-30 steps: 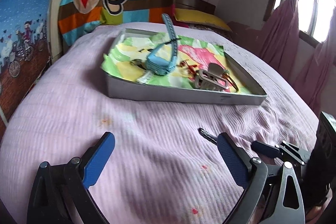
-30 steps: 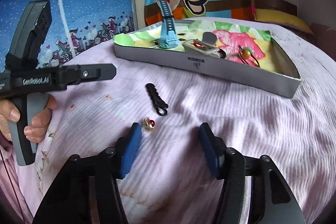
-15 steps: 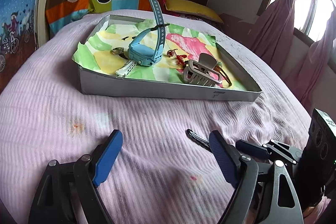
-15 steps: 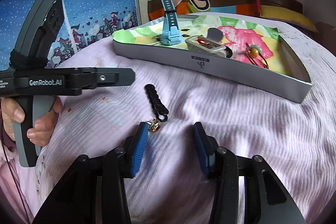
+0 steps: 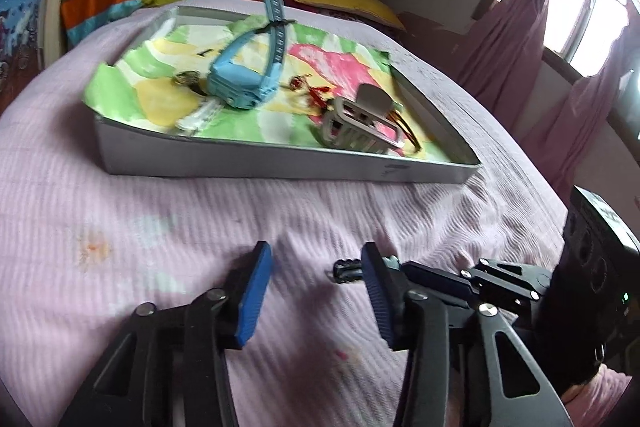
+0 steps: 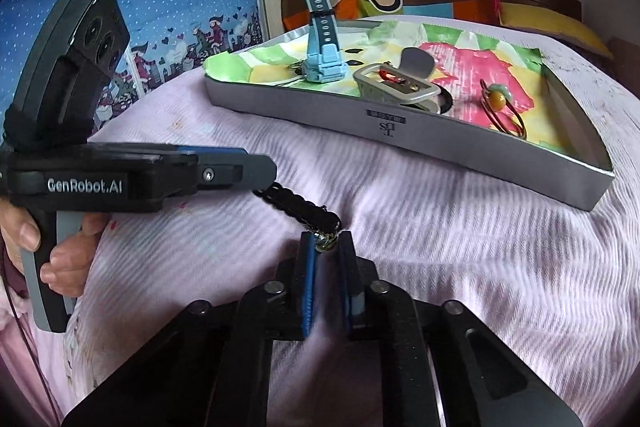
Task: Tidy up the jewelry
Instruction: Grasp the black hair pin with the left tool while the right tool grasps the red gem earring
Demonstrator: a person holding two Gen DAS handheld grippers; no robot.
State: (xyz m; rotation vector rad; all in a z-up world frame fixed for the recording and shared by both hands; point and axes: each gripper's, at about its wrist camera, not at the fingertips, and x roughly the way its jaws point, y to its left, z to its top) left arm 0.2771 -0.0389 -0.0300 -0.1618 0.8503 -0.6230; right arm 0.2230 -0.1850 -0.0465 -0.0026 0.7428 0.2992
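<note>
Reference landmark: the grey tray [image 6: 472, 147], which rests on the pink bedspread [image 6: 460, 227].

Left gripper [image 5: 316, 291]: the fingers stand moderately apart and hold nothing. It hovers over the bedspread on the near side of the tray. In the left wrist view, one end of the black hair clip [image 6: 298, 205] shows just beside the right-hand finger, outside the gap.

Black hair clip: it lies on the bedspread, clear of the tray on its near side. In the right wrist view its long axis runs from upper left to lower right. The far end points at the left gripper's fingertip; the near end touches the small gold ring [image 6: 327, 241], or lies just beside it.

Right gripper [image 6: 326, 267]: the fingers are drawn in narrow around the small gold ring, which sits between the pad tips at the bedspread surface. Whether both pads bear on the ring cannot be told. This gripper is the nearer one to the ring. The ring is outside the tray, and the tray lies ahead of the fingers and to the right.

Tray contents, left to right in the right wrist view, on a coloured liner:
- blue watch [image 6: 322, 59], strap standing up
- grey claw clip [image 6: 400, 89]
- beaded wire bangle [image 6: 502, 107]
</note>
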